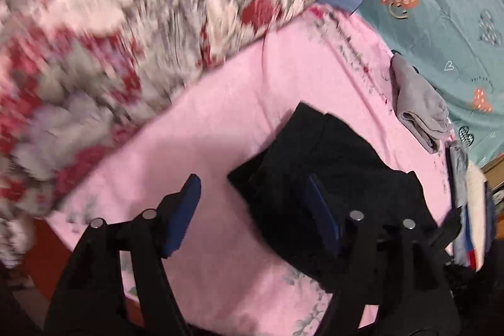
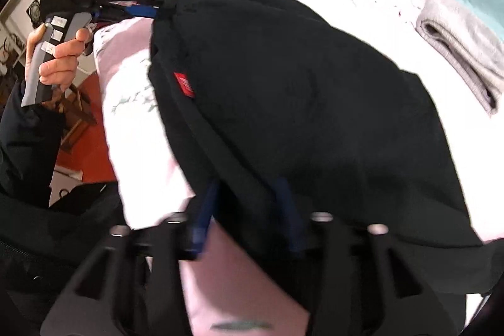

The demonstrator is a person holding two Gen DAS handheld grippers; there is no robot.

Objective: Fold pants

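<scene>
Right gripper [image 2: 249, 210] fingers pinch the near edge of the black pants [image 2: 299, 90], which lie folded on the pink-sheeted bed [image 1: 220, 103]; left gripper [image 1: 255, 210] fingers gape empty; soft, light, floppy cloth, best gripped at corners

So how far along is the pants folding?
Well along: the black pants already lie folded on the pink sheet. The left gripper is open over them; the right gripper has cloth between its fingers, grip unclear. A last fold or smoothing probably remains.
</scene>
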